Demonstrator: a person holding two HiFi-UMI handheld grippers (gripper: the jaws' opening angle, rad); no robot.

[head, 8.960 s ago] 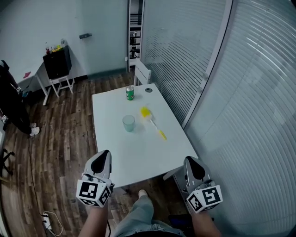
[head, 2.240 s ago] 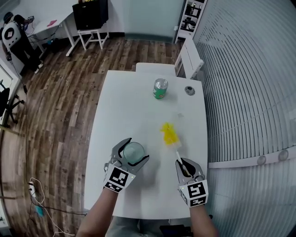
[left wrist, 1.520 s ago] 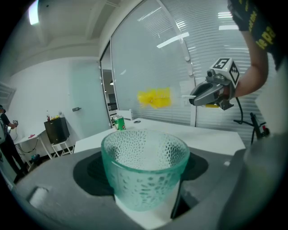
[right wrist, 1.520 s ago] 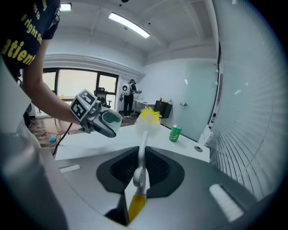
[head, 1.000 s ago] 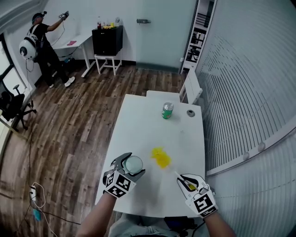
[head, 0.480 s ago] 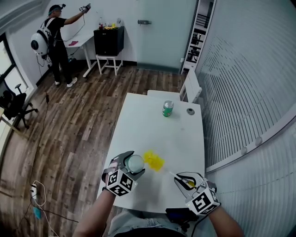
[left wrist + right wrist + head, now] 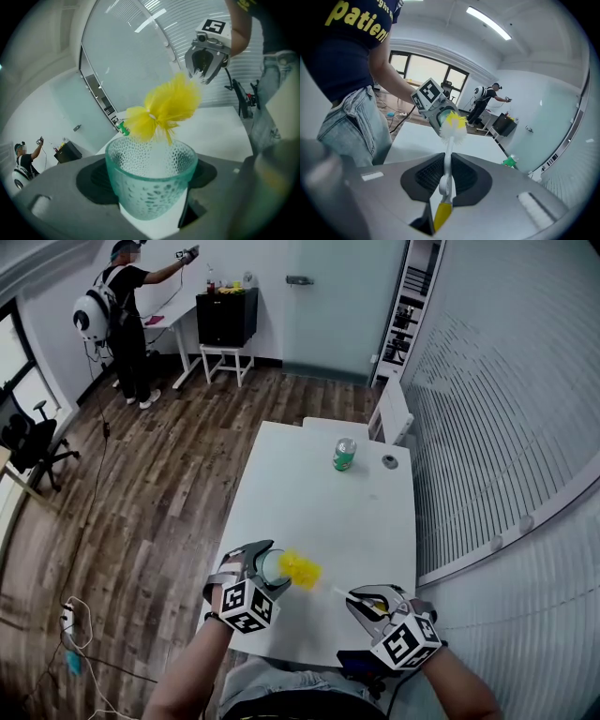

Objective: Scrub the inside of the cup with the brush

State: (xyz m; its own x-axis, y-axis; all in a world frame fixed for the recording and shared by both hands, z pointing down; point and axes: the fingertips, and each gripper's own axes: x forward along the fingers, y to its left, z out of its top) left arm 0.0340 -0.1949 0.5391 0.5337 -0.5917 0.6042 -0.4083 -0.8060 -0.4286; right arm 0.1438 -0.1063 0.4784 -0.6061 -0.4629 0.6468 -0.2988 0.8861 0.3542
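Shifted leftward, 1 brush [image 7: 300, 570] now borders 1 cup [image 7: 271, 564]; 1 can [image 7: 344, 455] stands apart.

Nine seconds ago the cup [image 7: 272, 562] and the brush [image 7: 300, 570] lay apart in the middle of the tabletop [image 7: 328, 502], with both hand-held grippers empty near the person's lap. Now the left hand-held gripper [image 7: 265, 568] has the cup between its jaws at the near edge, and the right hand-held gripper [image 7: 360, 599] clamps the brush handle. Over the last second the yellow bristles, then well apart from the cup, have come up to its rim, and its mouth has tipped towards them.
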